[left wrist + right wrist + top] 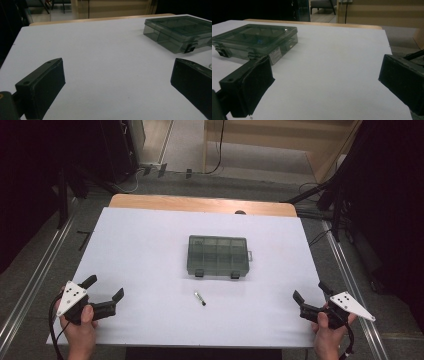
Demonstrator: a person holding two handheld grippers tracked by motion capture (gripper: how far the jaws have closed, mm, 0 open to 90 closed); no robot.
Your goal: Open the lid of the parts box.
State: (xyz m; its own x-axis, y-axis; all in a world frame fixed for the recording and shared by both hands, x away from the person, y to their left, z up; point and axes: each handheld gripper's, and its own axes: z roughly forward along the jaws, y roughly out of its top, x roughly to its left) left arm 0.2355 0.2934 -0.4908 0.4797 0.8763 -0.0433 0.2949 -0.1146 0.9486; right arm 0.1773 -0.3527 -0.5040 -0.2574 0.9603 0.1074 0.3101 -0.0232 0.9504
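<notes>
At the near left corner of the smooth white table [150, 250], the left gripper [106, 292] rests with matte black jaws apart. Mid-table sits a smoky translucent plastic compartment box [218, 256], lid latched, its side label unreadable; a small metal pin [200, 298] lies before it. Right gripper [311, 295] gapes likewise, empty.

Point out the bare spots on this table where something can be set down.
Free: the wide strip left of the box, up to the table edge; the strip right of it; the band behind it. Tightest: the front middle, where the small pin lies just before the box. The left gripper and right gripper, both open, occupy the front corners.
</notes>
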